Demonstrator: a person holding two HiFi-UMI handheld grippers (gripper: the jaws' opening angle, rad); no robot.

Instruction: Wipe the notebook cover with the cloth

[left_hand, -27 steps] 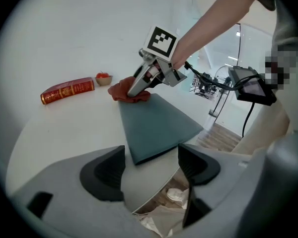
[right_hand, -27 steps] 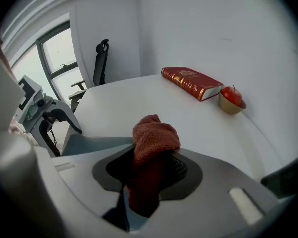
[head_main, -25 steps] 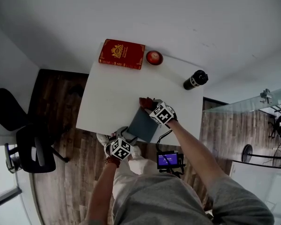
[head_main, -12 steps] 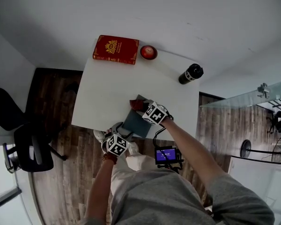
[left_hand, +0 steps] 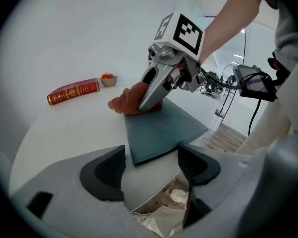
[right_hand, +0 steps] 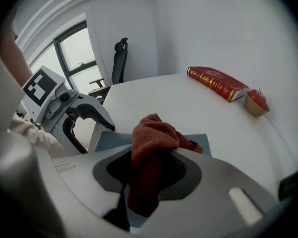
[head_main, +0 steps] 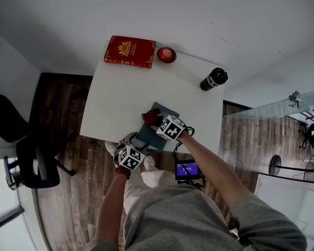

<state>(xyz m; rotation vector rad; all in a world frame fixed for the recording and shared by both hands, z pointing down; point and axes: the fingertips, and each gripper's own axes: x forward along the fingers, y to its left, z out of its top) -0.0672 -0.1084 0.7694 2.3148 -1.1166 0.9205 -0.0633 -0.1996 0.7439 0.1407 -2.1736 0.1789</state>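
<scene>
Cloth (right_hand: 154, 133) in right gripper (right_hand: 150, 168), on notebook (right_hand: 108, 141)

- The left gripper (left_hand: 150, 171) holds its jaws apart, with the near corner of the teal notebook (left_hand: 159, 130) lying between them.
- The right gripper (left_hand: 141, 99) comes down on a red cloth (left_hand: 124, 103) at the notebook's far left corner.
- Far left on the white table (left_hand: 64, 128) lies a red book (left_hand: 73, 91), with a small bowl (left_hand: 107, 80) just to its right.

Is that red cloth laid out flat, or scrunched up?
Scrunched up. The cloth shows as a crumpled wad pinched in the right gripper, resting at the far edge of the notebook.
</scene>
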